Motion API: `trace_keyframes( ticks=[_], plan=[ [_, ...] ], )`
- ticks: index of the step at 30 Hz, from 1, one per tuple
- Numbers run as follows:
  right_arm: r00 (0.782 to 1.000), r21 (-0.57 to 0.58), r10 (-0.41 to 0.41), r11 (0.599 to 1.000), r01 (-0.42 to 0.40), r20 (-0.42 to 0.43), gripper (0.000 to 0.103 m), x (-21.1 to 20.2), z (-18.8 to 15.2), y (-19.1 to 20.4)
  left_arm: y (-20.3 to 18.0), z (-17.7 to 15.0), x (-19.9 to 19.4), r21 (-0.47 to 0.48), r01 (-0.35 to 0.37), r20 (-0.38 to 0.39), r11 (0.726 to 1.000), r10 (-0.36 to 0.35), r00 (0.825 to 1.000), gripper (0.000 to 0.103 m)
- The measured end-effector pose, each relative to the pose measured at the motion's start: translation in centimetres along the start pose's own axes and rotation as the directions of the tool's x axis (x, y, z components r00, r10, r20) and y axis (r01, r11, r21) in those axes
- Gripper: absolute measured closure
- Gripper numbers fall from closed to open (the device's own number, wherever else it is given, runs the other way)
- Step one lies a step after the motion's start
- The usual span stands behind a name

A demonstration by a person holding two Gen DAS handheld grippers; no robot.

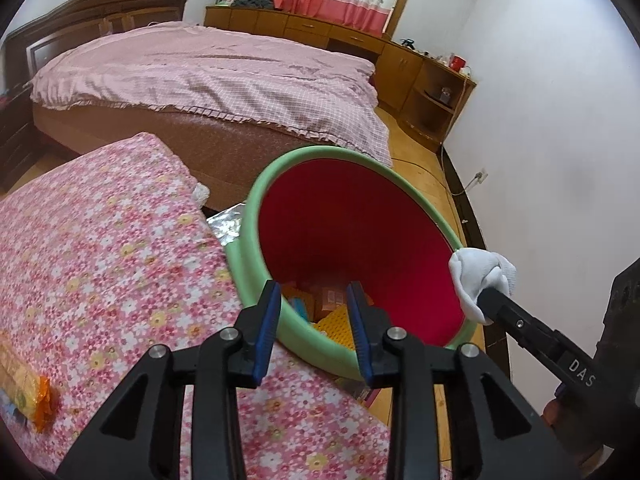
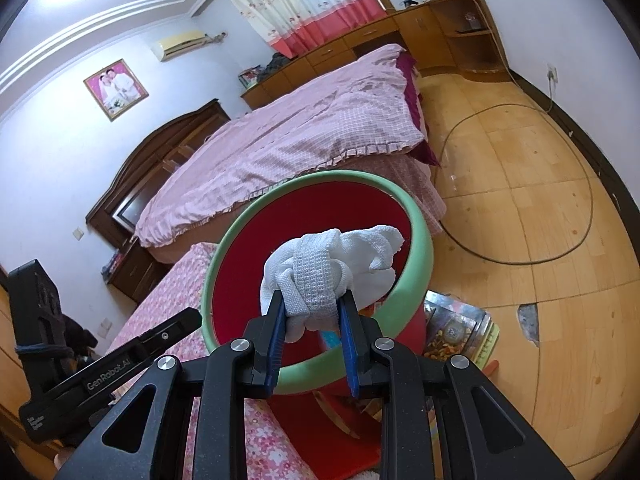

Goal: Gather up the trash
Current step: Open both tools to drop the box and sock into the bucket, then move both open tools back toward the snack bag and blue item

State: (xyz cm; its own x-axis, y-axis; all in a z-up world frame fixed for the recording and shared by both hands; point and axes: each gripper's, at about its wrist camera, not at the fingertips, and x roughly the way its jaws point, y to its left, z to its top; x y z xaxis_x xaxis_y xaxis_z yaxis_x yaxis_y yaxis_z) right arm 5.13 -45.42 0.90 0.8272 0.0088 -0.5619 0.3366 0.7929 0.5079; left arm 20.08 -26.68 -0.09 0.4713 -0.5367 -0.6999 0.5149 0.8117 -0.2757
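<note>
A red bin with a green rim stands beside the flowered table; it also shows in the right wrist view. Wrappers lie at its bottom. My left gripper is open and empty, with its fingers astride the bin's near rim. My right gripper is shut on a bundled white cloth and holds it over the bin's mouth. The same cloth shows at the bin's right rim in the left wrist view.
The flowered table cover carries an orange-ended packet at its left edge. A pink bed lies behind. A printed bag and a cable lie on the wood floor to the right.
</note>
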Motion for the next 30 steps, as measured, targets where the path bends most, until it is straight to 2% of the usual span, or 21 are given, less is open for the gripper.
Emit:
trace_keyframes(
  ticks=[13, 17, 22, 30],
  plan=[
    [0.999, -0.049, -0.033, 0.998, 0.031, -0.043, 0.075, 2.9, 0.2, 0.7, 2.0, -0.4, -2.3, -0.061, -0.034, 0.026, 0.998, 0.036, 0.999, 0.069],
    [0.997, -0.046, -0.040, 0.998, 0.037, -0.064, 0.068, 3.6, 0.1, 0.6, 2.9, -0.7, -3.1, -0.082, -0.046, 0.027, 0.996, 0.049, 0.998, 0.069],
    [0.997, -0.046, -0.035, 0.998, 0.032, -0.072, 0.068, 3.6, 0.0, 0.8, 4.3, -1.3, -4.5, -0.111, -0.072, 0.032, 0.991, 0.076, 0.997, 0.069],
    [0.998, -0.063, -0.017, 0.998, 0.013, -0.063, 0.060, 2.5, -0.3, 2.2, 7.2, -2.5, -7.2, -0.169, -0.128, 0.047, 0.977, 0.138, 0.989, 0.069]
  ],
)
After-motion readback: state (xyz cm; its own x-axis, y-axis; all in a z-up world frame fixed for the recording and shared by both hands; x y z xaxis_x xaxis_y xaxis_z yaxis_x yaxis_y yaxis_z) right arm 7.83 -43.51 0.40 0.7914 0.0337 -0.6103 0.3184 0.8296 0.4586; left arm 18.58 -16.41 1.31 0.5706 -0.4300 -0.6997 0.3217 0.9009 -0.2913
